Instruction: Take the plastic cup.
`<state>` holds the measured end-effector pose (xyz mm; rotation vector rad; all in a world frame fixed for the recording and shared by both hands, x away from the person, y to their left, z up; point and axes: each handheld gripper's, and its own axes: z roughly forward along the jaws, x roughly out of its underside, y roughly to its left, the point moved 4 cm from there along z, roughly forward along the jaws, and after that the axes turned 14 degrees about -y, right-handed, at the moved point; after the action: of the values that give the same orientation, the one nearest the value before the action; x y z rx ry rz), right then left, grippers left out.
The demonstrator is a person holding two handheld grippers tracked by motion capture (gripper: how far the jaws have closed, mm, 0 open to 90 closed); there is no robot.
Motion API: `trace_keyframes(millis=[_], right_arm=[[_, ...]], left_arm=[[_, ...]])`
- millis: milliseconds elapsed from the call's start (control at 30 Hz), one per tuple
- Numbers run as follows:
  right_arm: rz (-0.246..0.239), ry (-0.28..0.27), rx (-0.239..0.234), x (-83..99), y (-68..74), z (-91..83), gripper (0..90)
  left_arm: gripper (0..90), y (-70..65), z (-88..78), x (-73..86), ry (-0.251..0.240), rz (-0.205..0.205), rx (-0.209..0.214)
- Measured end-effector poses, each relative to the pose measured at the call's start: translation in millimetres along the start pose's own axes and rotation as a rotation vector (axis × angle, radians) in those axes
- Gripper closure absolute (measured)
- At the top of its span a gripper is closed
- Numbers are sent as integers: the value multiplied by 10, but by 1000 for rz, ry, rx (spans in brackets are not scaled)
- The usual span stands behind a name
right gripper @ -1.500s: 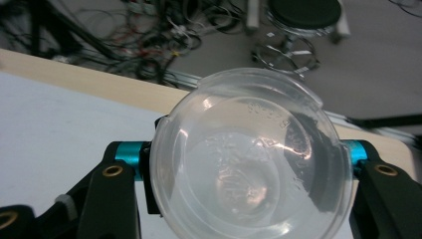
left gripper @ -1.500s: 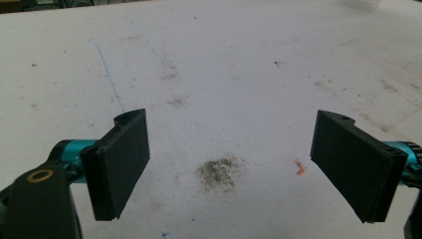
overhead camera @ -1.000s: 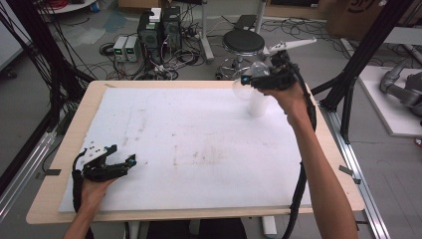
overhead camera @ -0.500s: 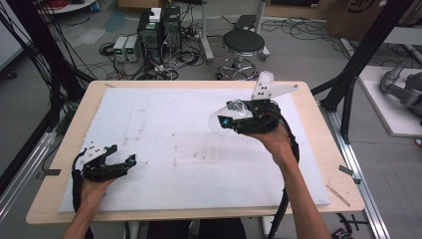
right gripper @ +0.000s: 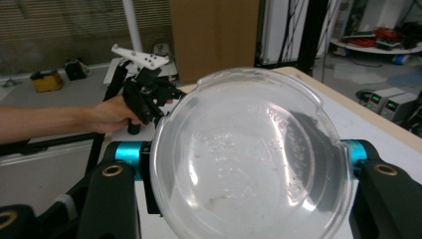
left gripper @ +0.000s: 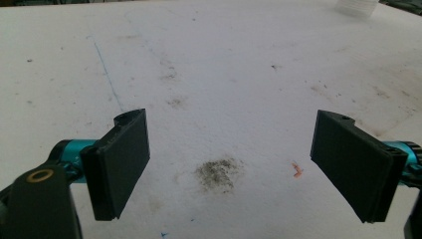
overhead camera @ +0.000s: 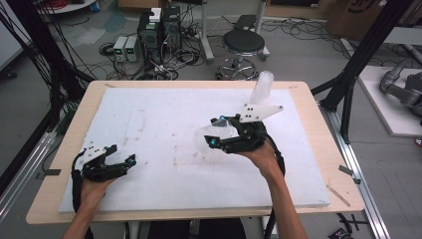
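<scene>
right gripper (overhead camera: pixel 215 135): closed on a clear plastic cup (right gripper: pixel 249 159), above the counter (overhead camera: pixel 308 92)
left gripper (overhead camera: pixel 122 162): jaws wide apart, nothing between them

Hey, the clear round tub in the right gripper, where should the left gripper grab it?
Probably the clear tub, across its bare round wall, coming from the mouth end: the right gripper clamps two opposite sides, base facing its camera.
</scene>
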<state>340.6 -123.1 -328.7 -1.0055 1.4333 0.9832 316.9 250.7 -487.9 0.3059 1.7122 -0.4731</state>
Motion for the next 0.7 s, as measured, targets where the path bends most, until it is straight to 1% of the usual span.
trace_keyframes(millis=[33,67,167,200,267,467,633,700], right_arm=[[4,14,-13,26,6,27,405],[7,18,-14,41,8,43,404],[12,12,-33,71,11,79,405],[10,11,-46,84,14,94,405],[13,17,-62,127,21,120,405],[20,27,-72,208,13,147,404],[29,18,-83,283,7,176,404],[31,23,-89,319,6,188,404]], left_arm=[[156,-1,1,0,0,-1,0],[156,-2,3,0,2,0,0],[156,-4,5,1,7,7,2],[156,-6,6,1,6,6,2],[156,-6,6,1,6,6,2],[156,-2,5,1,8,7,3],[156,-9,3,1,4,7,5],[156,-11,3,1,3,9,5]])
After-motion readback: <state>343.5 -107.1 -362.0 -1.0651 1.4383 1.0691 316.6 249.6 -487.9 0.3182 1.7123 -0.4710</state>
